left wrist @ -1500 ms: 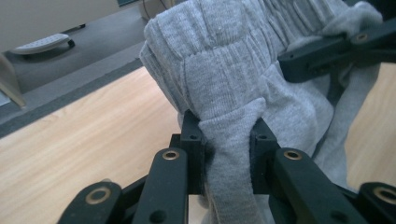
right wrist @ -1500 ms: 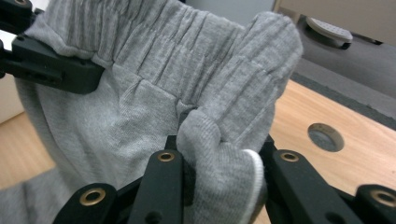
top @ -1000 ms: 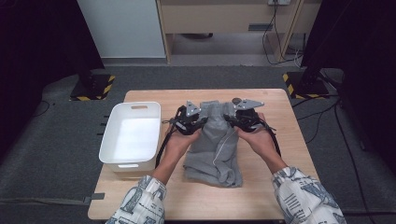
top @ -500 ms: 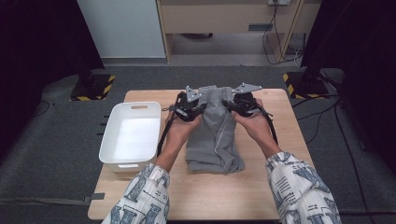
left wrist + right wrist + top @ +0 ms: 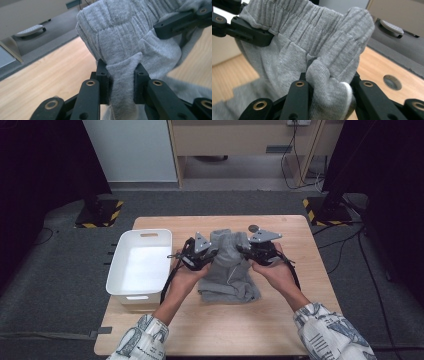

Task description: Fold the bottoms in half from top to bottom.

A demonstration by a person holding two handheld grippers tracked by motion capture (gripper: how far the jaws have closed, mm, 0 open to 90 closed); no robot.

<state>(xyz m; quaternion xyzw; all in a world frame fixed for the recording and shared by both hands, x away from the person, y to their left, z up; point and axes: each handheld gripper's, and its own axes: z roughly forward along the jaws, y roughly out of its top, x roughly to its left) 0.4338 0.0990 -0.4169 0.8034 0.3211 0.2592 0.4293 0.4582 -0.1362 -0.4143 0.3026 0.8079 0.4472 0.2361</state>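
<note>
Above the table [image 5: 300,320], left gripper [image 5: 121,75] and right gripper [image 5: 329,75] each clamp the grey garment [image 5: 227,270].

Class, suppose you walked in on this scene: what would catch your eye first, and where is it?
The grey garment at the middle of the wooden table, its gathered top edge pinched up by the left gripper and right gripper. Next, the white bin at the table's left edge.
</note>
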